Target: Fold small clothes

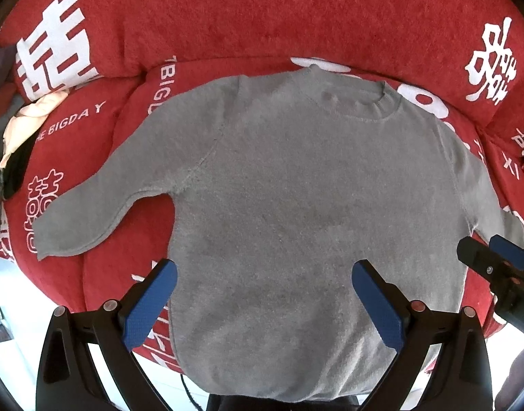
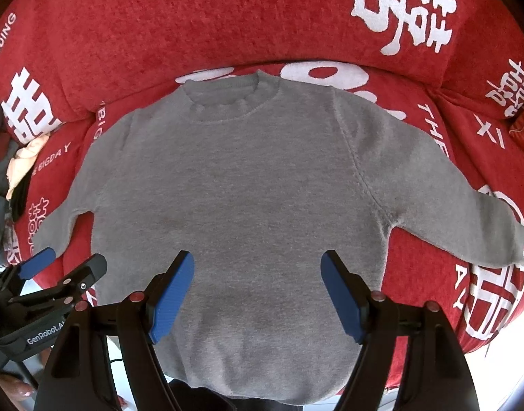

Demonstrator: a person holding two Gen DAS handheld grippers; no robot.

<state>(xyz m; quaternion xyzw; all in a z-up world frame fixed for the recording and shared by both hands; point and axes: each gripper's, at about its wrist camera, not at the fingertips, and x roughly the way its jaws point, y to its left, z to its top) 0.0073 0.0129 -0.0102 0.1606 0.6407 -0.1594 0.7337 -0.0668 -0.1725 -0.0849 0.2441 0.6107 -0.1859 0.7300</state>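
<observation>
We hold the left gripper (image 1: pixel 263 303) with jaws spread, empty, above the hem of the grey sweater (image 1: pixel 296 188), which lies flat on the red blanket (image 1: pixel 227 17), sleeves out. The right gripper (image 2: pixel 258 296) hangs likewise parted and empty. Folding looks unstarted; next we likely pinch a sleeve.

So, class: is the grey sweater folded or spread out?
Spread out. The grey sweater lies flat on the red cover, both sleeves out sideways, collar visible, no fold made.
</observation>
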